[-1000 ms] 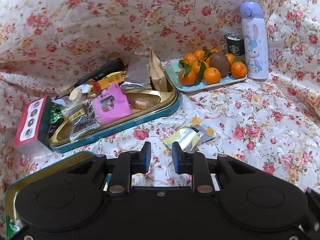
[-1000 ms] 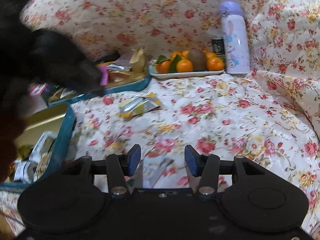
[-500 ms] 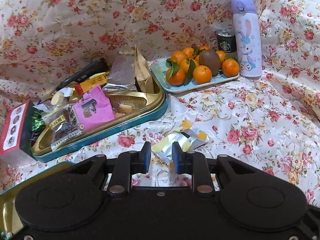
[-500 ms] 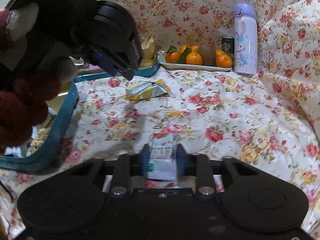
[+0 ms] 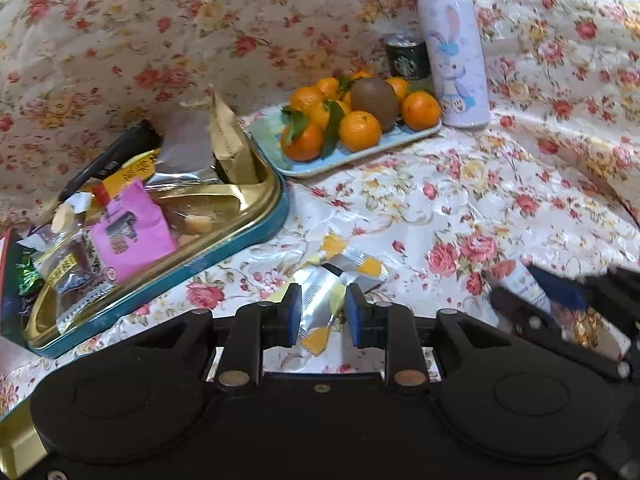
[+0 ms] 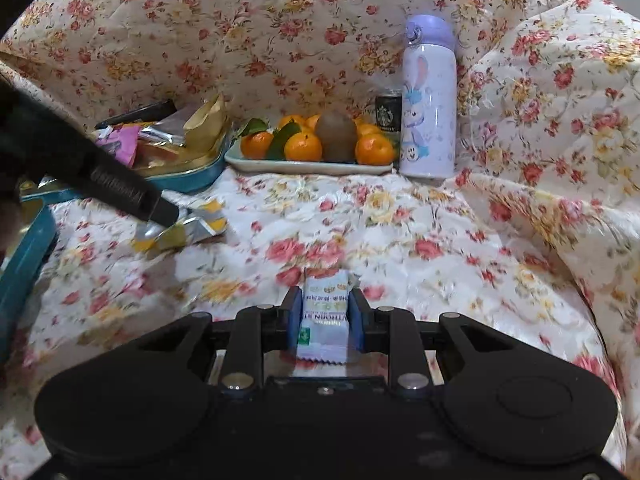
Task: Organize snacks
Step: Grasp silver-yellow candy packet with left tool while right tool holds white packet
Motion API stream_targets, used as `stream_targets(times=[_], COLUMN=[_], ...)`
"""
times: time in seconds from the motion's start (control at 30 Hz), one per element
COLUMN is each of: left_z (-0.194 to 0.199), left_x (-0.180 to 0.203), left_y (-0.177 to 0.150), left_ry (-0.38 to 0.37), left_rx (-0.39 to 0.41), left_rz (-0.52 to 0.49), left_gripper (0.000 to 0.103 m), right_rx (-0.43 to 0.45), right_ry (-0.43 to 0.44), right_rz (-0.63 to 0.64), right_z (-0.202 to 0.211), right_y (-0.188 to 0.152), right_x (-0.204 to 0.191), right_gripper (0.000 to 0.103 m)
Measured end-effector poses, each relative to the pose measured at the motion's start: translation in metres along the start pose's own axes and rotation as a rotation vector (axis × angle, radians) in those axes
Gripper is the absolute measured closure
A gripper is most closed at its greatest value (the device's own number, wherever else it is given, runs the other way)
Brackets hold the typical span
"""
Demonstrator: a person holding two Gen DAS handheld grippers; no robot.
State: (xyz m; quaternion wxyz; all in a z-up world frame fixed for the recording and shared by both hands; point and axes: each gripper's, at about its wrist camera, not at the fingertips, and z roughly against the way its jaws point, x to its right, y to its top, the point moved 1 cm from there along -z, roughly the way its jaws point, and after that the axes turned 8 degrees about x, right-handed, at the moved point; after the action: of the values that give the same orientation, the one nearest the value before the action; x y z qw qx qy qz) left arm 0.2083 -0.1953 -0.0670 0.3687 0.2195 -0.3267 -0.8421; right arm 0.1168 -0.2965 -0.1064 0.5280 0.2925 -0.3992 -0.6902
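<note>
My left gripper (image 5: 322, 312) hangs low over the floral cloth, its jaws opening. A silver and yellow snack packet (image 5: 320, 308) lies between them, and the pads do not press on it. More of these silver-yellow packets (image 6: 200, 226) lie beside it; in the right wrist view the left gripper (image 6: 166, 216) reaches them from the left. My right gripper (image 6: 323, 316) is shut on a small white snack packet (image 6: 324, 312) held above the cloth; the left wrist view shows this right gripper (image 5: 532, 296) at the right edge. A teal tin (image 5: 256, 232) with a gold inside holds several snacks, among them a pink packet (image 5: 132, 232).
A light blue plate (image 5: 360, 156) of mandarins and a kiwi stands behind, with a dark can (image 5: 406, 58) and a purple rabbit bottle (image 5: 452, 52). A second teal tin (image 6: 24, 248) sits at the near left. The cloth rises in folds at the back and right.
My left gripper has sunk forward onto the silver-yellow packets, and its jaws now stand a little wider around one. My right gripper has shut on the white packet and carried it forward.
</note>
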Motion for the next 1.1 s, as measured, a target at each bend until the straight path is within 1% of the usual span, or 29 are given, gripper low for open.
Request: stream_targets(times=[0.07, 0.17, 0.23, 0.3, 0.47, 0.53, 0.7, 0.8, 0.93, 1.1], left_z=[-0.004, -0.008, -0.01, -0.012, -0.02, -0.022, -0.025, -0.023, -0.022, -0.01], left_x=[0.0, 0.002, 0.003, 0.004, 0.002, 0.003, 0.002, -0.003, -0.005, -0.004], left_y=[0.0, 0.0, 0.001, 0.0, 0.0, -0.001, -0.001, 0.001, 0.002, 0.005], left_ry=[0.002, -0.002, -0.01, -0.011, -0.015, -0.013, -0.02, -0.026, -0.019, -0.06], left_rx=[-0.007, -0.011, -0.013, -0.013, -0.018, -0.015, -0.014, -0.012, -0.005, 0.025], left_rz=[-0.007, -0.027, -0.044, -0.062, -0.056, -0.063, -0.068, -0.043, -0.07, -0.077], left_gripper=[0.068, 0.064, 0.06, 0.06, 0.058, 0.052, 0.052, 0.052, 0.052, 0.052], right_rx=[0.005, 0.007, 0.009, 0.012, 0.016, 0.019, 0.022, 0.023, 0.023, 0.024], right_ry=[0.008, 0.035, 0.068, 0.087, 0.096, 0.102, 0.105, 0.106, 0.107, 0.107], right_rz=[-0.015, -0.062, -0.094, -0.121, -0.142, -0.157, -0.171, -0.174, -0.175, -0.176], right_z=[-0.005, -0.01, -0.011, -0.011, -0.012, -0.012, -0.011, -0.011, -0.011, -0.01], right_y=[0.001, 0.002, 0.001, 0.0, 0.0, -0.001, -0.002, -0.002, -0.002, -0.002], right_x=[0.003, 0.009, 0.014, 0.018, 0.019, 0.022, 0.022, 0.023, 0.023, 0.023], right_gripper=[0.075, 0.071, 0.065, 0.064, 0.063, 0.064, 0.063, 0.064, 0.064, 0.064])
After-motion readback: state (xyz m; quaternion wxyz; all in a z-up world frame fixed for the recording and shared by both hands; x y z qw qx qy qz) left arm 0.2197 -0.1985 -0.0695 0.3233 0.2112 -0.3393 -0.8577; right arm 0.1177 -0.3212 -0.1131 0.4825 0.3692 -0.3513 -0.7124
